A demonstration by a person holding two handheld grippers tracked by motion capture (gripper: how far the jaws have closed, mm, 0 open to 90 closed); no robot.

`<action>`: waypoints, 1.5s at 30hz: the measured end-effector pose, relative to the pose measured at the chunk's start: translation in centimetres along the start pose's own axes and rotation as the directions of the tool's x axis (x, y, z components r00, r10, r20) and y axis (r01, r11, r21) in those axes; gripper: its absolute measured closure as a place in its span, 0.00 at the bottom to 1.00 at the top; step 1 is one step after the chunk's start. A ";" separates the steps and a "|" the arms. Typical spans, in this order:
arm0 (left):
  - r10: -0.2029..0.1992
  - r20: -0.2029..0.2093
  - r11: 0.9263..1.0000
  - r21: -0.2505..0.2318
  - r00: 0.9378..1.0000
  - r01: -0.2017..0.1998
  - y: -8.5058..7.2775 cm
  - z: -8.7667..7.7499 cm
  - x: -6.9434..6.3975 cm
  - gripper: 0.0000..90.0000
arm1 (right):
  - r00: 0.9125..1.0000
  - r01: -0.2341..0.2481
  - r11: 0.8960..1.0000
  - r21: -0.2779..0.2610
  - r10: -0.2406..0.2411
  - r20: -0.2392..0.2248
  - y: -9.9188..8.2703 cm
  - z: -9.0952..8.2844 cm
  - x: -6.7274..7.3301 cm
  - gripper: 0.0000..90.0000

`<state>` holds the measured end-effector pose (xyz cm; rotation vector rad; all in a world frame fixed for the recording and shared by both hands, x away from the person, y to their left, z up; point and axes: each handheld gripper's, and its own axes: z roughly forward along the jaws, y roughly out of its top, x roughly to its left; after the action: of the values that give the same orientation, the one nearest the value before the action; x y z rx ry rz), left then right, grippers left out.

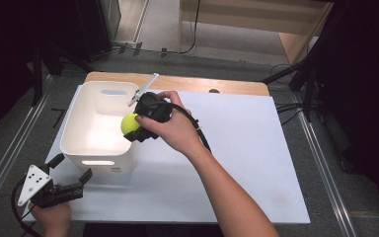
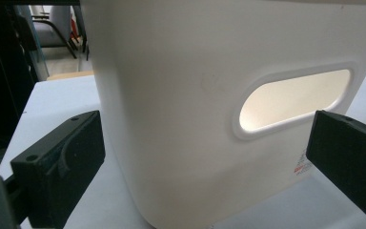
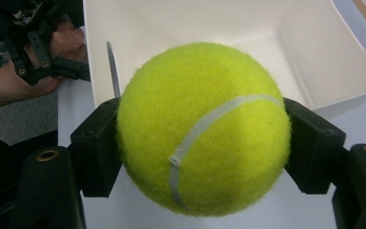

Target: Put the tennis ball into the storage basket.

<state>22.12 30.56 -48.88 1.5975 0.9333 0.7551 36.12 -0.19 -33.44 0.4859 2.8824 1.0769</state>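
Right gripper (image 3: 202,143): both black jaws are clamped on opposite sides of a tennis ball (image 3: 202,129), one pad at each flank. The ball hangs over the right rim of a white bin (image 1: 74,123), partly above its open interior; the inside of the bin below and beyond the ball lies free. Being round, the ball has no long axis; its pale seam runs as a curved band from upper right to lower left across the near face in the right gripper view. Its felt is bright yellow-green and fuzzy.

Left gripper (image 1: 71,170): jaws spread apart, nothing between the pads, standing just before the bin's near wall with its oval handle slot (image 2: 293,100). The bin rests on a white board (image 1: 246,148), whose right half offers open surface.
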 end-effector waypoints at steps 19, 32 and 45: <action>0.000 0.001 1.000 -0.001 1.000 0.000 0.0 0.0 0.0 0.00 | 1.000 0.021 0.999 0.025 -0.021 -0.015 1.4 2.0 0.4 0.27; 0.001 0.001 1.000 0.000 1.000 -0.001 0.0 0.0 0.0 0.00 | 0.999 0.027 0.997 0.068 -0.024 -0.034 1.8 4.0 0.8 0.27; 0.000 0.002 1.000 -0.001 1.000 0.000 0.0 0.0 0.0 0.00 | 0.998 0.067 0.993 0.101 -0.067 0.000 1.5 3.9 2.1 0.10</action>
<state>22.10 30.57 -48.86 1.5966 0.9313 0.7538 35.09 4.02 -35.25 0.3905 2.9381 0.9245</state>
